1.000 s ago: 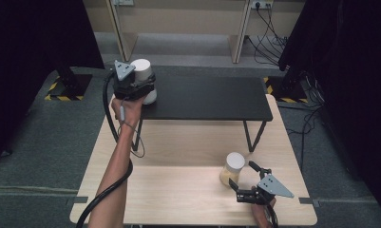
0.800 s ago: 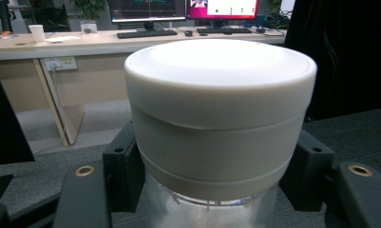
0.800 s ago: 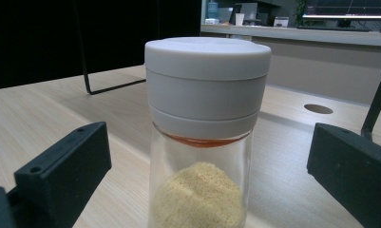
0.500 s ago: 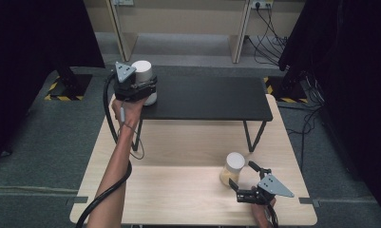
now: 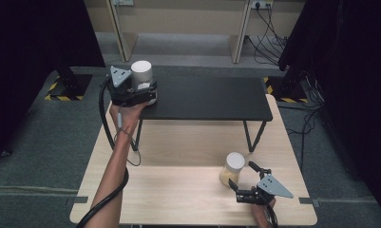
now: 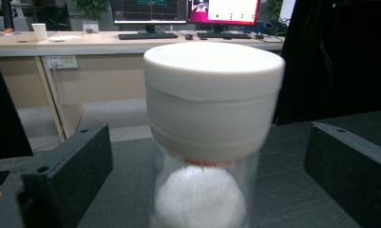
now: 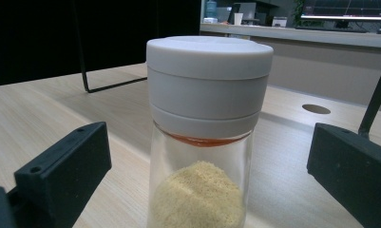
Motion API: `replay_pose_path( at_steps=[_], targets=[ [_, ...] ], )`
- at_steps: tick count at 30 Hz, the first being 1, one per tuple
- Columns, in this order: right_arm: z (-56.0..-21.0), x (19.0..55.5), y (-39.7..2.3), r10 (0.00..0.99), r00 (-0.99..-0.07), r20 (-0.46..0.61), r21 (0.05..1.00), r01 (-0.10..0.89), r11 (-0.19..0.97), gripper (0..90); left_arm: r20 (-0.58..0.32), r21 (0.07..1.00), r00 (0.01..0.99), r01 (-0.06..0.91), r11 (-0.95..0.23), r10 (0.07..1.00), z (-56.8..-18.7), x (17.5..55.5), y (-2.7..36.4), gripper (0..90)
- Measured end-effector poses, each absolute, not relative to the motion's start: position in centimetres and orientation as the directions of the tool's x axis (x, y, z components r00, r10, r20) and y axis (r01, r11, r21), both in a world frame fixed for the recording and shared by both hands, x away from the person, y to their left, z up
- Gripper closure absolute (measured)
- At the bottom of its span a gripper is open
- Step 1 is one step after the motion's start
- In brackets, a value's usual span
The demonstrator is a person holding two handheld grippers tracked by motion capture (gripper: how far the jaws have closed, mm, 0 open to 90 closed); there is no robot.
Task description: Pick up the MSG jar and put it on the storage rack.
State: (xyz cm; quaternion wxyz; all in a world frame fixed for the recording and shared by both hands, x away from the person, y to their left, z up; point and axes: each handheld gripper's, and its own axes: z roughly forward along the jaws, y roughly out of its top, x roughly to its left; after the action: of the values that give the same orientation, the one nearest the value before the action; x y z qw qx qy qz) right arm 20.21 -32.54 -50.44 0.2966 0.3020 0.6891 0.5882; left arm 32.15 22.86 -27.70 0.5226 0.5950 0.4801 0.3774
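Note:
A glass jar with a white lid and white powder [image 5: 141, 72] stands on the left end of the black raised shelf [image 5: 212, 97]. My left gripper [image 5: 147, 91] is around it. Its jaws have just been opening and now stand apart from the glass on both sides, as the left gripper view shows around the jar [image 6: 212, 118]. A second jar with yellow powder [image 5: 233, 166] stands on the wooden table [image 5: 178, 190] at the front right. My right gripper [image 5: 242, 174] is open, with that jar [image 7: 207, 118] between its fingers [image 7: 64, 175], untouched.
The shelf's thin black legs [image 5: 250, 137] stand on the table behind the yellow jar. A cable [image 5: 105, 123] trails from the left gripper along the forearm. The table has a round hole [image 7: 316, 109] near its right edge. Dark curtains and floor cables surround the table.

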Motion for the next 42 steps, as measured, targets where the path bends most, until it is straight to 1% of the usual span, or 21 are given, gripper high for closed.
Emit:
replay_pose_path(
  at_steps=[4,7,13,16,19,23,26,30,34,37,42],
  targets=[
    [-50.4,20.1,-32.4,0.769,-0.636,-0.066,0.989,0.06,0.135,0.5,-0.089,0.983,0.259,0.177,0.043,0.962,-28.2,31.0,23.5,0.0],
    [-50.5,20.0,-32.4,0.774,-0.63,-0.062,0.99,0.06,0.128,0.5,-0.071,0.984,0.268,0.177,0.023,0.961,-28.7,30.1,23.5,0.0],
    [-50.4,19.9,-32.2,0.774,-0.628,-0.075,0.989,0.056,0.141,0.5,-0.072,0.986,0.302,0.165,0.022,0.95,-30.4,28.2,24.0,0.0],
    [-50.4,19.9,-32.2,0.773,-0.629,-0.08,0.988,0.054,0.146,0.5,-0.058,0.988,0.323,0.155,0.008,0.945,-31.3,27.3,24.3,0.0],
    [-50.3,19.8,-32.0,0.774,-0.627,-0.088,0.987,0.051,0.154,0.5,-0.095,0.989,0.346,0.137,0.05,0.934,-32.3,26.4,24.9,0.0],
    [-50.3,19.7,-32.0,0.774,-0.627,-0.094,0.986,0.05,0.16,0.5,-0.071,0.993,0.373,0.11,0.033,0.925,-33.2,25.0,25.3,0.0],
    [-50.2,19.7,-31.9,0.773,-0.626,-0.1,0.985,0.049,0.167,0.5,-0.094,0.994,0.386,0.091,0.064,0.918,-34.4,24.0,25.8,0.0],
    [-50.2,19.7,-31.8,0.773,-0.626,-0.104,0.984,0.047,0.171,0.5,-0.079,0.995,0.399,0.089,0.047,0.913,-35.6,22.9,26.0,0.0],
    [-50.2,19.7,-31.7,0.773,-0.625,-0.109,0.984,0.045,0.175,0.5,-0.039,0.996,0.404,0.086,0.004,0.914,-36.8,22.0,25.9,0.0],
    [-50.2,19.7,-31.8,0.773,-0.625,-0.107,0.984,0.046,0.174,0.5,-0.046,0.996,0.413,0.089,0.01,0.91,-37.9,21.4,26.0,0.0],
    [-50.2,19.6,-31.7,0.772,-0.626,-0.11,0.983,0.045,0.177,0.5,-0.023,0.997,0.409,0.077,-0.01,0.912,-40.2,20.2,25.9,0.0]
  ],
)
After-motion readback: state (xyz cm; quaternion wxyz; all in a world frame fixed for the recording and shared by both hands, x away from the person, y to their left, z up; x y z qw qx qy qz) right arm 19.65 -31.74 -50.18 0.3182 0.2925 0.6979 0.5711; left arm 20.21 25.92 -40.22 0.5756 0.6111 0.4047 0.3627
